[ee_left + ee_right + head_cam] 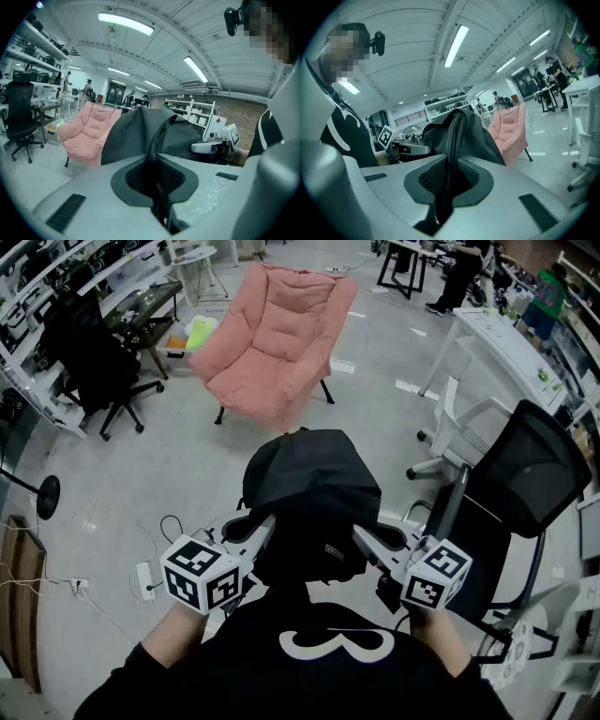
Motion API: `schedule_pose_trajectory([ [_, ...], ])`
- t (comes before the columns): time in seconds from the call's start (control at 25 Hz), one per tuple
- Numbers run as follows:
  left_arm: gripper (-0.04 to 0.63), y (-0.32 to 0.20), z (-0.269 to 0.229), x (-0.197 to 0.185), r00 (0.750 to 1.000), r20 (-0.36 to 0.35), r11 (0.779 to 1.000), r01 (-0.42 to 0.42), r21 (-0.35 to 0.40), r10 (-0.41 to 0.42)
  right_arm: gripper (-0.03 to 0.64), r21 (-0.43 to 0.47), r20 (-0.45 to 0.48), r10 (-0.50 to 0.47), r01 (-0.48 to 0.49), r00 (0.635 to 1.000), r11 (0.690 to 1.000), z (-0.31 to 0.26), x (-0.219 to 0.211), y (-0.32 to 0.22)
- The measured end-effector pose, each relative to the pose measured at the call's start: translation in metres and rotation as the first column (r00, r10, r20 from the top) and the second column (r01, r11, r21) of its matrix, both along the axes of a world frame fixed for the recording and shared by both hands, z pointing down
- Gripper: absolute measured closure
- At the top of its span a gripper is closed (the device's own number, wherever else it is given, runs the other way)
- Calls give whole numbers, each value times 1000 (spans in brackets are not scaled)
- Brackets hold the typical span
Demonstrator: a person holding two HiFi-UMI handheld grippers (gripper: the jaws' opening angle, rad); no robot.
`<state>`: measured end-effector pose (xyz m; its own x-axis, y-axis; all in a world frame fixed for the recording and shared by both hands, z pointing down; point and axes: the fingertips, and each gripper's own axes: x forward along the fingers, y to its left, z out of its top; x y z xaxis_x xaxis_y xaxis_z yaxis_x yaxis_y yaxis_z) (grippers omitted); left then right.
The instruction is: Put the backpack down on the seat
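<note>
- The backpack (314, 493) is being held in the air just in front of the person's chest, clear of the floor (141, 474). It is not yet being rested on any seat.
- The left hand-held gripper (265, 529) is being kept pressed together on a black band (153, 150) at the backpack's left side. In the left gripper view the band is being squeezed between the pads.
- The right hand-held gripper (364, 542) is likewise being kept clamped, pinching a matching band at the backpack's right side.
- The weight is being shared between the two sides, probably so that the backpack is being kept upright and is not being left to swing or sag.
- The pink chair (272, 343) is being faced across bare floor, well apart from the backpack, with its cushion turned towards the person. It is being judged the likelier seat.
- An office chair (520, 474) is being passed close on the right, so which seat is meant cannot be told for certain.
- Both pinches are being judged necessary until the backpack is being borne by a cushion, since an early release would be letting it drop to the floor.
</note>
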<state>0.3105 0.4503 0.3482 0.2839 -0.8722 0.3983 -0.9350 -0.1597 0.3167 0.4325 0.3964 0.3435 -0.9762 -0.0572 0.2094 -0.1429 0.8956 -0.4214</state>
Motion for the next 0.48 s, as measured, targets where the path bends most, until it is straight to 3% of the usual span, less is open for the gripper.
schedule_pose_trajectory([
  [0.48,575,-94,67,-111,996,-80,996,21,-89,-29,584,-103,-99,-28,18,995,995,61,-112,-94],
])
